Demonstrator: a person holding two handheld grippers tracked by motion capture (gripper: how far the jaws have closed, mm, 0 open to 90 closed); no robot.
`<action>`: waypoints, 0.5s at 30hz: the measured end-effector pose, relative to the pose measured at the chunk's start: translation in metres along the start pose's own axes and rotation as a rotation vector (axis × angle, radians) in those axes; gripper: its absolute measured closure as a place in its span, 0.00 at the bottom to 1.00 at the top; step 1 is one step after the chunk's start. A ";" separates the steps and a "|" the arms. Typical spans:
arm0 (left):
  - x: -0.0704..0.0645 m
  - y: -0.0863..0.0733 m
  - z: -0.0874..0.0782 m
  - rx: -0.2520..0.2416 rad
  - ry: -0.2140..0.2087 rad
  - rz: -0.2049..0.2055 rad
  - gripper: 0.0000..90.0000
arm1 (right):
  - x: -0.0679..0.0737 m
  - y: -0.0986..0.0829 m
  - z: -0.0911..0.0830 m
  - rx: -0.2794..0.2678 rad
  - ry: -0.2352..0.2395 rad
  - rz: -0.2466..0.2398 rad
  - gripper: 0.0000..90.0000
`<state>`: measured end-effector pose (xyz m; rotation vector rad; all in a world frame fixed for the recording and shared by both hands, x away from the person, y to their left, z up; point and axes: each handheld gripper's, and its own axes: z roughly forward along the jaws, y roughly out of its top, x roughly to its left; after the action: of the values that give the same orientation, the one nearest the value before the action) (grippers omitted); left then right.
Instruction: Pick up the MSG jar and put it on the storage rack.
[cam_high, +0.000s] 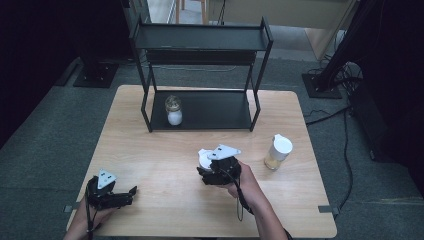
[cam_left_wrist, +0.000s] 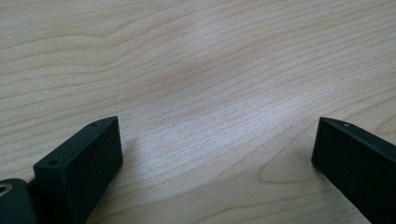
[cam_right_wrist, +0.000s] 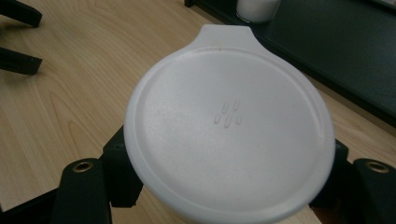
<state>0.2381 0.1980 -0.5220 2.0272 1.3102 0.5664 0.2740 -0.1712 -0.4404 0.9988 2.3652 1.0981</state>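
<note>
My right gripper (cam_high: 212, 169) is at the table's middle, shut on a jar with a round white tabbed lid (cam_high: 204, 158). In the right gripper view that lid (cam_right_wrist: 229, 121) sits large between the two jaws of the right gripper (cam_right_wrist: 229, 186), which press its sides. My left gripper (cam_high: 131, 196) rests at the front left of the wooden table (cam_high: 150, 150), open. In the left gripper view, the left gripper (cam_left_wrist: 217, 140) has only bare wood between its widely spread jaws. The left gripper (cam_right_wrist: 18, 37) also appears far off in the right gripper view.
A black two-tier rack (cam_high: 210, 112) stands at the table's back, with a glass jar of white powder (cam_high: 174, 110) on its lower shelf. Another white-lidded jar (cam_high: 278, 152) with yellowish contents stands to the right of my right gripper. Black stands and cables lie on the floor around.
</note>
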 end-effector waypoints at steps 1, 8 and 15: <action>0.000 0.000 0.000 0.000 -0.001 0.001 0.02 | 0.000 0.001 0.001 0.000 -0.001 0.000 0.34; 0.000 0.000 0.000 0.001 -0.003 0.006 0.02 | -0.005 0.009 0.007 0.003 -0.008 0.002 0.34; 0.000 0.000 0.000 -0.001 -0.004 0.003 0.02 | -0.012 0.015 0.011 0.006 -0.027 0.017 0.34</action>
<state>0.2381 0.1979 -0.5221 2.0286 1.3043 0.5642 0.2956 -0.1672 -0.4360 1.0310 2.3436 1.0774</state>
